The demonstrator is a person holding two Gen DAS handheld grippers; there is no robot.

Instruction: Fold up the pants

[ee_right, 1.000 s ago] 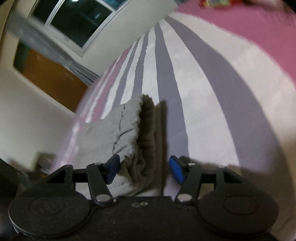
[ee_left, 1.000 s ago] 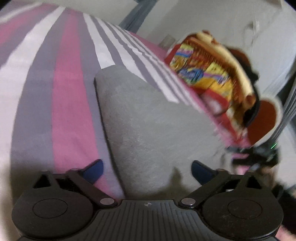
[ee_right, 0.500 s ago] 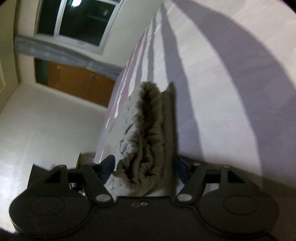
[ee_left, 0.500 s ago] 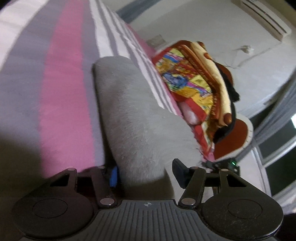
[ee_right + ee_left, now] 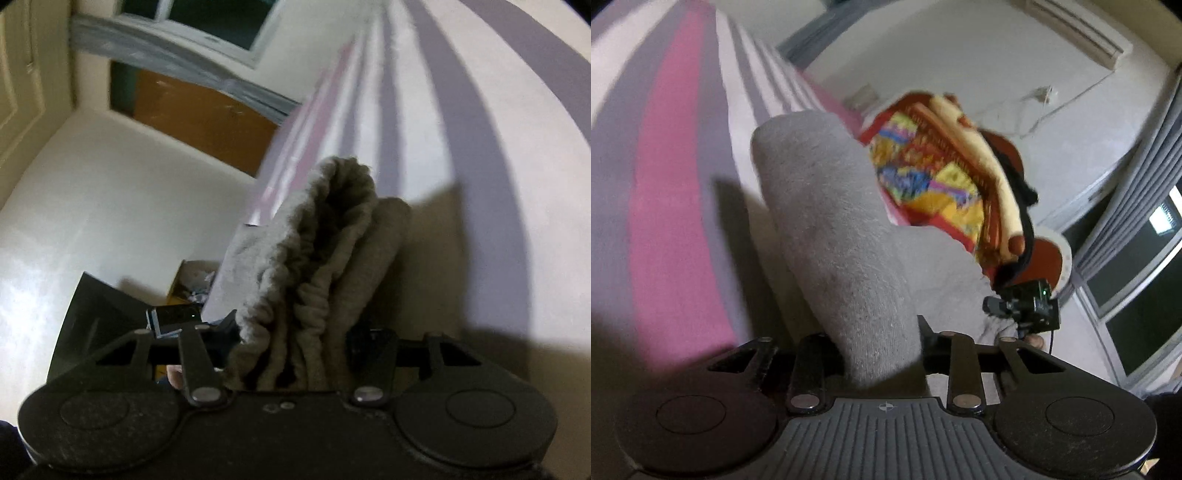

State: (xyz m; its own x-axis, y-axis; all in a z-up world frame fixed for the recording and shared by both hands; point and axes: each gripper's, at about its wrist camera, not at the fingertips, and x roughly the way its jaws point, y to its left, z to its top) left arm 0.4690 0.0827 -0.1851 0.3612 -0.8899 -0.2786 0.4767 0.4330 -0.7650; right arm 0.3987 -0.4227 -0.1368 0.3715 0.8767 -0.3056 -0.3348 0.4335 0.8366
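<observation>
Striped bedsheet (image 5: pixel 676 192), pink, grey and white bands, spread over the bed. Folded blankets (image 5: pixel 945 177), bright multicoloured print, stacked at the bed's far side. Air conditioner (image 5: pixel 1078 33), mounted high on the white wall. Grey curtain (image 5: pixel 1137 177), hung beside a dark window (image 5: pixel 218 22). Orange-brown cabinet door (image 5: pixel 207 122), set beneath a second curtain. Open cardboard box (image 5: pixel 192 284), placed on the floor.

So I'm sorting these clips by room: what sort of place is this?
Most likely a bedroom: a striped bedsheet under the pants, folded blankets piled on it, and a curtained window.
</observation>
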